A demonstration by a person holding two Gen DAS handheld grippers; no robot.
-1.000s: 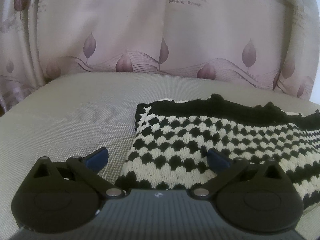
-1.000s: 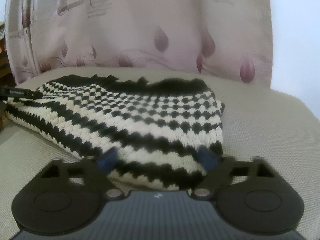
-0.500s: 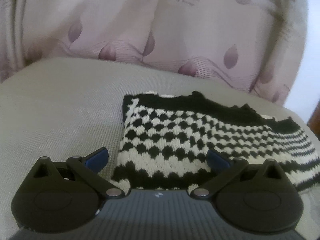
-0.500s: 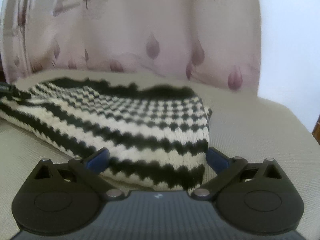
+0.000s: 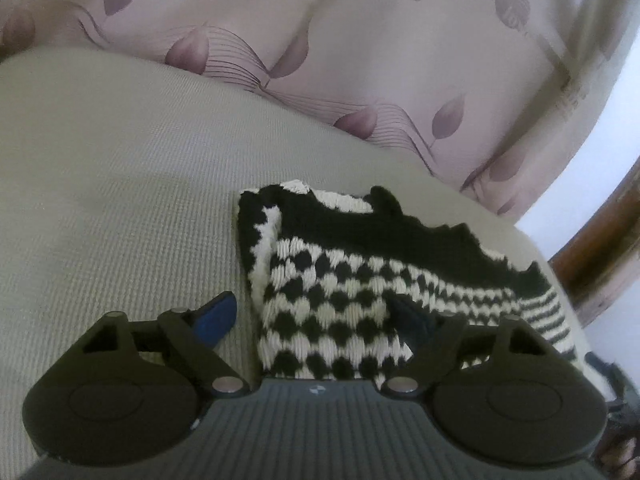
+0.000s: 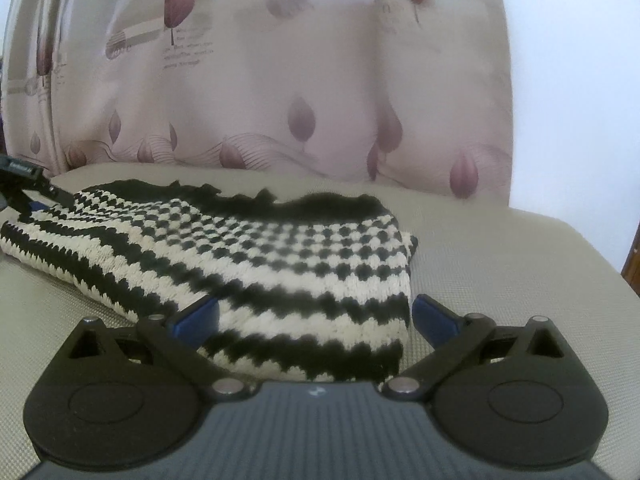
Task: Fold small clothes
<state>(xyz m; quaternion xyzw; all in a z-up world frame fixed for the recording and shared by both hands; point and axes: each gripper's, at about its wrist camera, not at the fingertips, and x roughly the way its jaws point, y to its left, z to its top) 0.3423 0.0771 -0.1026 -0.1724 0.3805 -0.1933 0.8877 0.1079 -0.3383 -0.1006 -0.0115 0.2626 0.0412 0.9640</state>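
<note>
Beige mesh-textured surface [image 5: 120, 184] fills foreground; pink leaf-print curtain [image 6: 280, 92] hangs behind. Black-and-cream knit garment [image 6: 248, 264] lies flat on surface, folded, long axis running left-right across both views, solid black edge toward curtain. Left gripper [image 5: 308, 316]: jaws wide but just been closing; garment's left corner between them, one pad over knit, other over bare surface, no clamp visible. Right gripper [image 6: 316, 314]: jaws spread, straddling garment's right end, pads not pressing.

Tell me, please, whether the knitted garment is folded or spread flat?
Folded: the knitted garment shows doubled layers at its left edge, lying compact on the cushion.
</note>
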